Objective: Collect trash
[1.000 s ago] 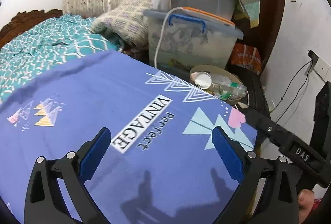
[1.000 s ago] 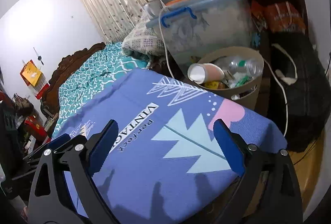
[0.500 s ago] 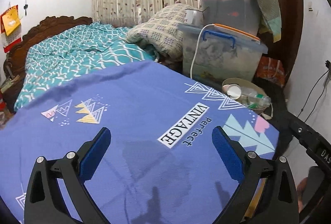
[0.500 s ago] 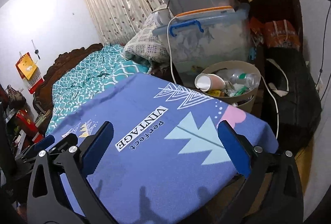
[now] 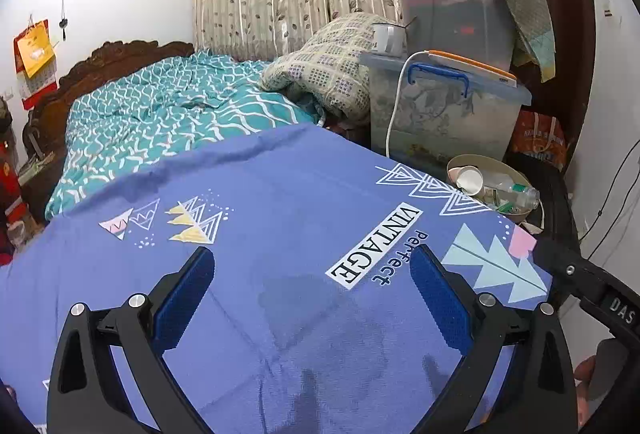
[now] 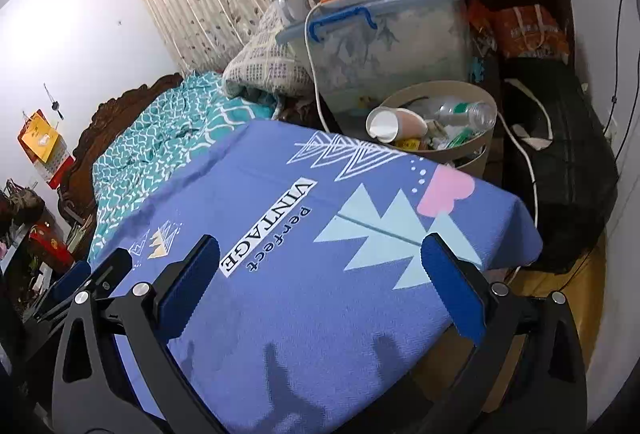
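Note:
A beige round bin (image 6: 476, 149) stands on the floor past the far right corner of the table, holding a white paper cup (image 6: 386, 123), a clear plastic bottle (image 6: 466, 111) and other scraps. The left wrist view shows the same bin (image 5: 460, 163) at the right. Both grippers hover over a blue printed tablecloth (image 5: 280, 234) with nothing between their blue pads. My left gripper (image 5: 312, 274) stands open. My right gripper (image 6: 320, 262) stands wide open, nearer the bin. Part of the right gripper (image 5: 600, 298) shows at the left wrist view's right edge.
Behind the bin stand stacked clear storage boxes (image 6: 384, 29) with a white cable (image 6: 312, 53) hanging down. A black bag (image 6: 560, 169) lies right of the bin. A bed with teal bedding (image 5: 160, 113) and a checked pillow (image 5: 328, 73) lies beyond the table.
Both views have pulled back and tilted up from the bin, showing more of the bed and cloth. The right gripper's jaws widened slightly early on. Neither gripper took hold of anything.

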Tool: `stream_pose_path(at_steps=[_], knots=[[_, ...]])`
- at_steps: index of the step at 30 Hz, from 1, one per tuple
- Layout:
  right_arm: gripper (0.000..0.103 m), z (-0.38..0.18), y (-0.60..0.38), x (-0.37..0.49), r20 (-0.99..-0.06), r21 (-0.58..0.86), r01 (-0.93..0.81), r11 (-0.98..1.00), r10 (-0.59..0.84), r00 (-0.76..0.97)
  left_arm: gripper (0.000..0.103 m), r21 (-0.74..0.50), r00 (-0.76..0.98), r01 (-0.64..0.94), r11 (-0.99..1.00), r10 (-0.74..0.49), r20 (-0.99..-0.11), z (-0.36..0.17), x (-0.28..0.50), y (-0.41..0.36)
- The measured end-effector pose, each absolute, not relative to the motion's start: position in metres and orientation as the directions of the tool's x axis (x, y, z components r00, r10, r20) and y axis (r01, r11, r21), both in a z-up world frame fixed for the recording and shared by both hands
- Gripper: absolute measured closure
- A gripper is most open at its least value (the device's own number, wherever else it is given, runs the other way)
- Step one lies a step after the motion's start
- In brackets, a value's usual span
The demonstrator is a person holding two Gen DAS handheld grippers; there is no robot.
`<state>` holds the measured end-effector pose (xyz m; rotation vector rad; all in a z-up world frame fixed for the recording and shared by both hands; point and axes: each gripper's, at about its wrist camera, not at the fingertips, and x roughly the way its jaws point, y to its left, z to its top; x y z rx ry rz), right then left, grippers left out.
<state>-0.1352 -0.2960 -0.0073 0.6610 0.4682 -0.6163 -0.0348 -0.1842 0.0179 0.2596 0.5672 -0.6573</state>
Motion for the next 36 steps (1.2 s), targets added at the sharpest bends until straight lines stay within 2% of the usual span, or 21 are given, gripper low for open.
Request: stream_pose_path(at_steps=[18, 36], knots=[[0.003, 0.019, -0.287, -0.14, -0.529, 0.38, 0.654, 0.654, -0.426, 0.734, 0.009, 0.086, 0.668, 0.616, 0.783, -0.462, -0.583, 0.021, -0.038, -0.186], [0.003, 0.018, -0.281, -0.141, -0.517, 0.38, 0.638, 0.669, -0.419, 0.747, 0.009, 0.146, 0.728, 0.581, 0.8, -0.431, -0.533, 0.036, -0.052, -0.185]])
